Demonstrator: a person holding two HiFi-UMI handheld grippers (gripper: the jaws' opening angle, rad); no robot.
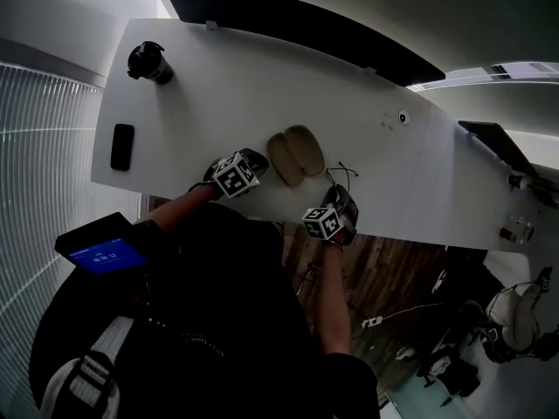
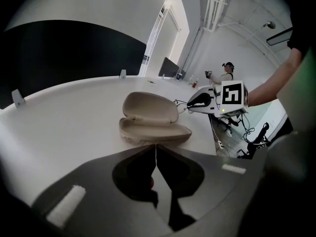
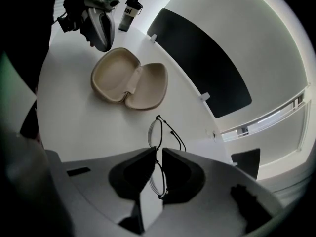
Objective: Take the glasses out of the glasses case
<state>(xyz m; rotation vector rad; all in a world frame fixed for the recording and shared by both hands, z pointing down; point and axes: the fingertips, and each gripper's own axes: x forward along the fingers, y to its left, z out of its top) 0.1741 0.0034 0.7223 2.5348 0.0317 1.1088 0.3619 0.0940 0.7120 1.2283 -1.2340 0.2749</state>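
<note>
**Open case, glasses out and clamped in the right gripper**

1. White table: a long curved top. It carries every item below.
2. Black panel: a dark band along the table's far edge.
3. Glasses case: a beige hard shell lying open near the table's front edge, hinge in the middle and both halves facing up. It sits between the two grippers and touches neither.
4. Left gripper: its jaws are pressed together with nothing between them. The tips point at the case from just beside its left half.
5. Right gripper: its jaws are closed on the glasses at the bridge, to the right of the case.
6. Dark tumbler: upright at the far left corner, well apart from the case.
7. Black phone: flat near the left edge.
8. Glasses: a thin dark wire frame outside the case. One lens sits ahead of the jaw tips and the other behind them. The temples are folded out toward the table.
</note>
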